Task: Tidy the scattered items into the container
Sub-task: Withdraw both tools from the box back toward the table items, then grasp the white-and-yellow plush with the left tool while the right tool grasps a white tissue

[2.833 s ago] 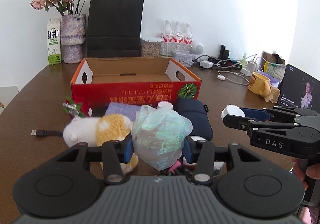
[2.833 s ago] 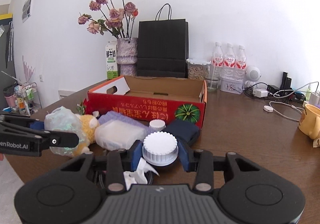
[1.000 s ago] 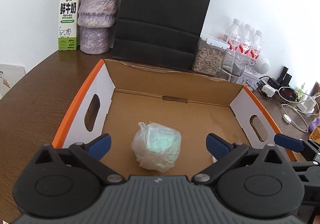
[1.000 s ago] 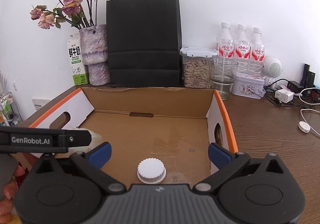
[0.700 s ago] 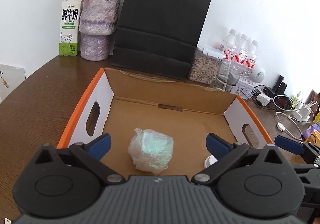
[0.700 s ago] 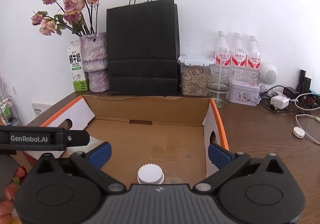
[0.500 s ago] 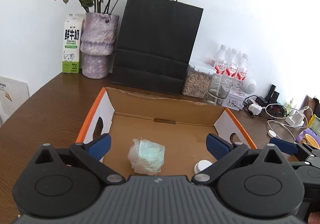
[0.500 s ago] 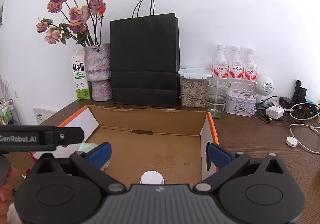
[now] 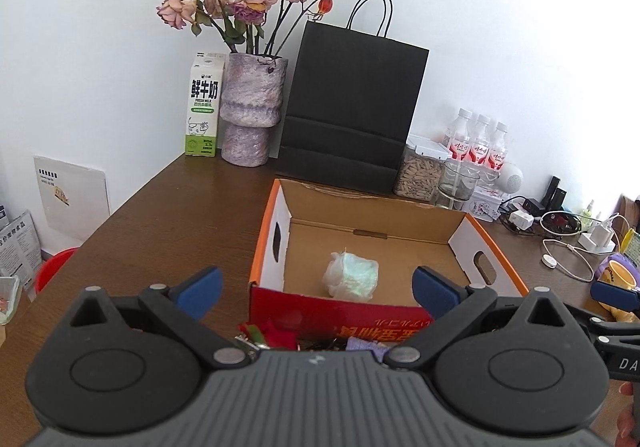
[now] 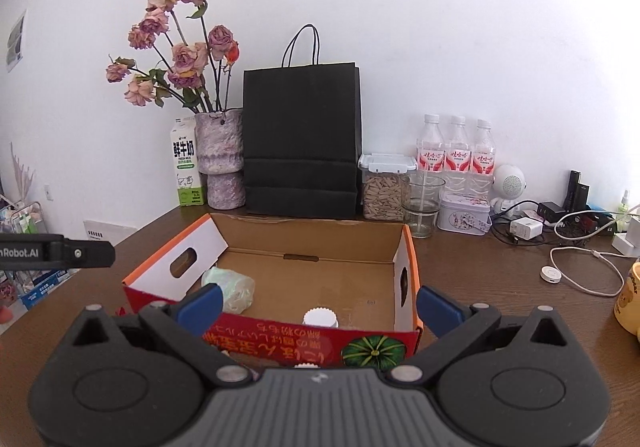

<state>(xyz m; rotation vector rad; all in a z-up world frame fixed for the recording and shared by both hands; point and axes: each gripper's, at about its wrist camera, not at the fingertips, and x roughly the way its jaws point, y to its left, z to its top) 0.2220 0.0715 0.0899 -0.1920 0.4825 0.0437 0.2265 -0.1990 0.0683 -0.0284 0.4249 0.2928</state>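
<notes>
Left claw (image 9: 316, 283) spread wide, blue pads far apart, holding nothing, touching nothing; it hangs above the near edge of the cardboard box (image 9: 404, 225). Right claw (image 10: 318, 303) likewise wide open and empty, over the box's near wall. Each claw's black arm pokes into the other's view at the side.

Box: open-topped, brown inside, orange rim, white end walls with oval hand holes, red printed near wall with a green pumpkin picture. Inside, crumpled white-green plastic bag (image 9: 352, 276) lies on the floor, left of middle, near the front. White ribbed cap (image 10: 320, 317) sits on the box floor right of the bag, close behind the near wall, apart from the bag.

On the worktop (image 9: 160, 215) in front of the box, part hidden under the left claw: something red with green leaves (image 9: 276, 331) and a lilac cloth (image 9: 362, 344).

Far side by the wall: milk carton (image 9: 203, 105), vase of dried roses (image 9: 252, 107), black paper bag (image 9: 352, 107), seed jar (image 10: 386, 187), three water bottles (image 10: 456, 153).
</notes>
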